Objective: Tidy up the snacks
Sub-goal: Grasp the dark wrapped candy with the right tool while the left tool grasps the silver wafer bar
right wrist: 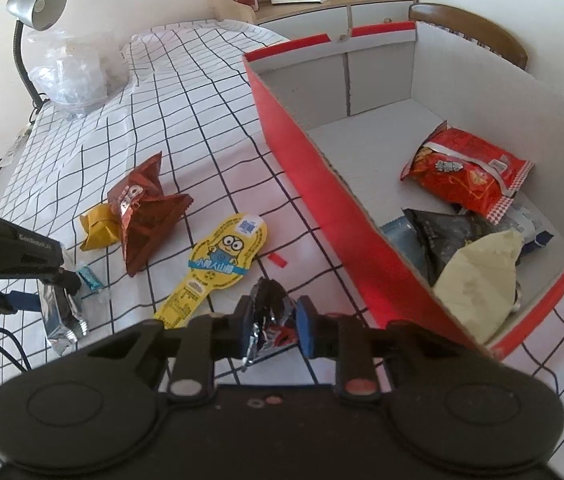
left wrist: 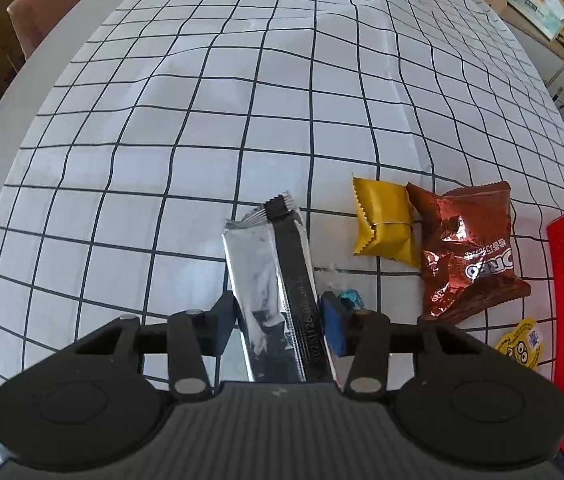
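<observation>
Left gripper (left wrist: 278,320) pinching the silver packet (left wrist: 258,280), which sticks out ahead over the checked cloth (left wrist: 202,120). Right gripper (right wrist: 272,326) pressed tight on a crinkled foil packet (right wrist: 268,320), maybe a small snack, just beside the red box (right wrist: 321,200).
</observation>
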Motion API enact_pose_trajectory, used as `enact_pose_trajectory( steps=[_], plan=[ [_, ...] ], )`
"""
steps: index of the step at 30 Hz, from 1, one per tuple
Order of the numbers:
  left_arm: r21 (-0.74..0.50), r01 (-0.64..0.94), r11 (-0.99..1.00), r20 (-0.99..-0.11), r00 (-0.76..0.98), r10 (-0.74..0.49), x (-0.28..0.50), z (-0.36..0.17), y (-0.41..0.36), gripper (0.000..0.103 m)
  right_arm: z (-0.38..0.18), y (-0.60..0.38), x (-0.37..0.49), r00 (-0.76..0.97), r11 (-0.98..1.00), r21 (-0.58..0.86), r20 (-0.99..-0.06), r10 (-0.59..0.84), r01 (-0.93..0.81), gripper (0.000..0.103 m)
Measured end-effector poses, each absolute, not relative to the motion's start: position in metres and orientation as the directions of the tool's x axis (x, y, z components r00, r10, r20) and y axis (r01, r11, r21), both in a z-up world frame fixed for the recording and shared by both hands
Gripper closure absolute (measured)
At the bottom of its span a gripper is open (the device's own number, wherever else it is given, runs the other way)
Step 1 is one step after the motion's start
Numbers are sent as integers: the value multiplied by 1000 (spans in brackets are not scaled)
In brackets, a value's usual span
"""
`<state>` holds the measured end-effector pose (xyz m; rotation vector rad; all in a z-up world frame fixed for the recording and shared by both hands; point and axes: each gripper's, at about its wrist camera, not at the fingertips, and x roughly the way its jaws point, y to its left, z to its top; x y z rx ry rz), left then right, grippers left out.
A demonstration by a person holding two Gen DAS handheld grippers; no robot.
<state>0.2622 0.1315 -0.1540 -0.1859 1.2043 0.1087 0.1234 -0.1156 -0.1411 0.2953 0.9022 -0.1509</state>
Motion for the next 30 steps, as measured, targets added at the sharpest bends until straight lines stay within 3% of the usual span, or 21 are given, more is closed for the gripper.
enact_pose_trajectory(
  steps=[15, 22, 30],
  plan=[
    [-132, -207, 969, -924, 380, -45, 226, -148, 158, 60, -142, -118, 119, 620, 966, 188, -784, 40, 176, 81],
    [-129, -192, 973, -925, 377, -48, 222, -149, 159, 60, -150, -104, 129, 615, 987, 88, -789, -13, 134, 73],
    [-119, -170, 978, -928, 368, -49, 222, -151, 159, 60, -167, -95, 146, 625, 988, 58, -779, -47, 146, 55]
  ],
)
